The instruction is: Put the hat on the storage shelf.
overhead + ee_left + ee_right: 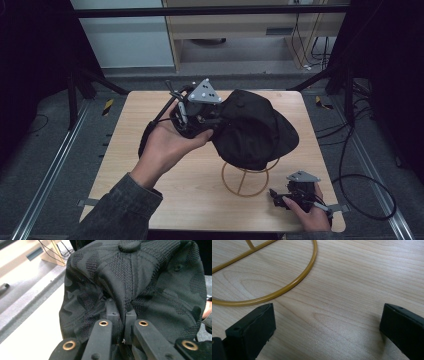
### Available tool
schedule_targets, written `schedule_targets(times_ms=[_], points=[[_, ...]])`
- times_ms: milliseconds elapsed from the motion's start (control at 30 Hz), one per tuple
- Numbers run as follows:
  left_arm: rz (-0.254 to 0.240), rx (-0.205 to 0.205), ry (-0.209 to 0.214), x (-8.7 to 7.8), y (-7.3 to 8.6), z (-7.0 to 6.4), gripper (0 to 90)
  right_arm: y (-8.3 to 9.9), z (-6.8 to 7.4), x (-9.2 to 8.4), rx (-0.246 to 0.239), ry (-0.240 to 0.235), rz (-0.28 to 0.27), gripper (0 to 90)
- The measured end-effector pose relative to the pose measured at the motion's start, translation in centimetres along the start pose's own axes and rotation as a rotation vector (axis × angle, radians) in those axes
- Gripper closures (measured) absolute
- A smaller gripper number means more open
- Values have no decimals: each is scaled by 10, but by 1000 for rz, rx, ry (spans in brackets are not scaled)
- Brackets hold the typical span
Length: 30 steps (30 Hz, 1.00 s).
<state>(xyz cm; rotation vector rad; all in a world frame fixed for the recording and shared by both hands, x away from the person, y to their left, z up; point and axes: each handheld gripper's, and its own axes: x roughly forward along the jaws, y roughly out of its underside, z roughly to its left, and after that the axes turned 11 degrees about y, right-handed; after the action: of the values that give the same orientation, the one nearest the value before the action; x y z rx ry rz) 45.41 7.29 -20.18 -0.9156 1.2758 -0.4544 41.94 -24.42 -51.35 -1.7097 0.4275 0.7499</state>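
Note:
A black camouflage cap [252,129] hangs above a gold wire stand [246,181] in the middle of the table. My left gripper [216,120] is at the cap's left side, shut on a fold of its fabric. In the left gripper view the cap [140,282] fills the frame, with cloth pinched between the closed jaws of my left gripper [121,317]. My right gripper [278,195] rests low near the table's front right corner, just right of the stand's base. In the right gripper view its jaws stand wide apart over bare wood, open, with the stand's gold ring [284,287] just ahead of my right gripper [327,322].
The wooden table [150,165] has metal rails along both sides on the floor. Cables [360,190] trail off the right edge. A pale cabinet [240,30] stands beyond the far edge.

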Motion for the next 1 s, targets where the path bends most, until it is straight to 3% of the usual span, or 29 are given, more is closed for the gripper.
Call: schedule_targets(times_ms=[1000], points=[[73,-15,62,37,22,-14,864,0,0,0,0,0,2,4]])
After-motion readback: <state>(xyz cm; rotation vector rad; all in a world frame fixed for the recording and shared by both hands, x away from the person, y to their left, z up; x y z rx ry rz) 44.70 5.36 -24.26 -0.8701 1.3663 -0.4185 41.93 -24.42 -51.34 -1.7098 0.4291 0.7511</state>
